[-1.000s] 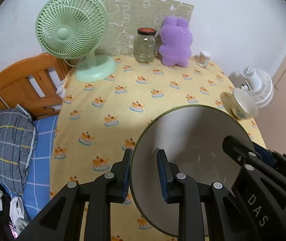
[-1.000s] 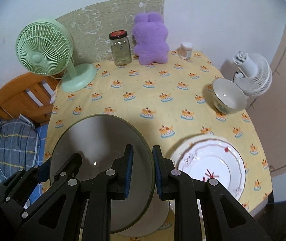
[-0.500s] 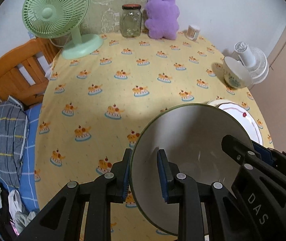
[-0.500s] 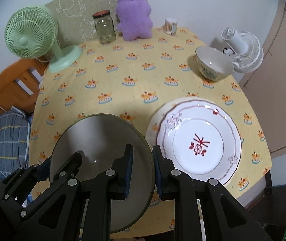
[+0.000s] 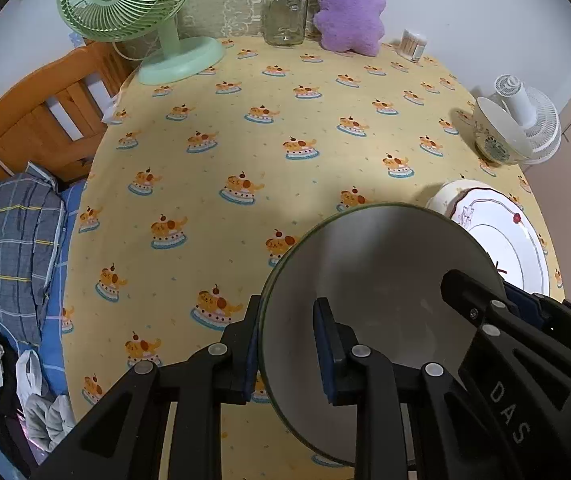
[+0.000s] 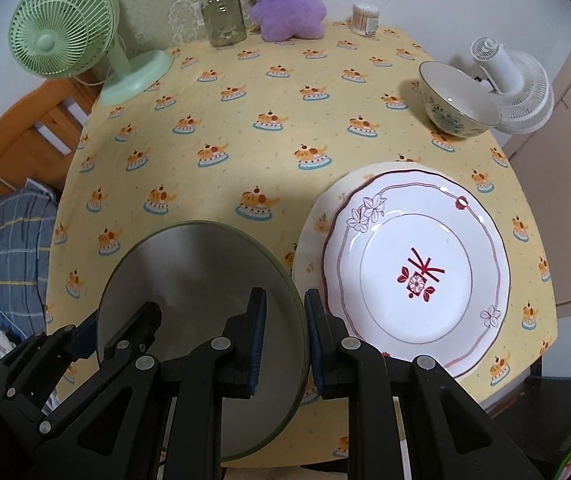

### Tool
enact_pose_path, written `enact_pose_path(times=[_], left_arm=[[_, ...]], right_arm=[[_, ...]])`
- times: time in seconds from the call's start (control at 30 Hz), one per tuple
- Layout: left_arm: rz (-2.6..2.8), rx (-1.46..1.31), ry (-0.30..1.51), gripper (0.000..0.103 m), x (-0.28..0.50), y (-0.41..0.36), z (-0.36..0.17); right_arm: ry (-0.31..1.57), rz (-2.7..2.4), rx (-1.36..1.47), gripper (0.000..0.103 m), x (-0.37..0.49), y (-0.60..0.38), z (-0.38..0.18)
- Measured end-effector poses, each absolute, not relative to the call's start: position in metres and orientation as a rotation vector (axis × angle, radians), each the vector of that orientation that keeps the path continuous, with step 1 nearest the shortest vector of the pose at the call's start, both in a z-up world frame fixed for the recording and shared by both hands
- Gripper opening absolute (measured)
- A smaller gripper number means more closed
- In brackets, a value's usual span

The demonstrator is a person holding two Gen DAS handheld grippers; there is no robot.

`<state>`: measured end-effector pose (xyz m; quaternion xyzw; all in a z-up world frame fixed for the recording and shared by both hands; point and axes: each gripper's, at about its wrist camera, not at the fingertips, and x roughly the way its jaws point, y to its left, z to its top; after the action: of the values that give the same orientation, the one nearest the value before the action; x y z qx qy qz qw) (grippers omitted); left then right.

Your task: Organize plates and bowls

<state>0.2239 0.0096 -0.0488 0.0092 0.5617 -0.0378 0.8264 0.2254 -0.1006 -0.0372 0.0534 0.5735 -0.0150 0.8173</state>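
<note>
Grey dish carried in both grippers, low over the table

Left gripper (image 5: 285, 344) and right gripper (image 6: 281, 336) are each clamped on opposite rims of the grey dish (image 6: 201, 288), lower centre; next, likely set it onto the patterned plate (image 6: 417, 268) at right; small bowl (image 6: 457, 98) waits upper right.

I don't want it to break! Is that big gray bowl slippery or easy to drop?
Probably a bit slippery: the gray bowl looks smooth and shiny. Both the left gripper and the right gripper pinch only its thin rim, one on each side, so it could slide or tilt. It looks hard, so a fall might chip it.
</note>
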Motion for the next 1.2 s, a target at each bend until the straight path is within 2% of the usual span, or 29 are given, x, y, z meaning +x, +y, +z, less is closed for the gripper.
enact_pose_path(times=[0.7,1.13,1.2], left_arm=[[-0.077,0.017,1.239,0.022,0.224,0.013,-0.062],[-0.098,0.049,1.206,0.022,0.224,0.01,-0.065],[-0.118,0.04,1.212,0.029,0.224,0.01,-0.065]], right_arm=[[1.239,-0.036,0.077,0.023,0.229,-0.094,-0.052],[1.211,-0.061,0.064,0.025,0.226,-0.093,-0.054],[1.208,-0.065,0.072,0.026,0.226,-0.094,-0.053]])
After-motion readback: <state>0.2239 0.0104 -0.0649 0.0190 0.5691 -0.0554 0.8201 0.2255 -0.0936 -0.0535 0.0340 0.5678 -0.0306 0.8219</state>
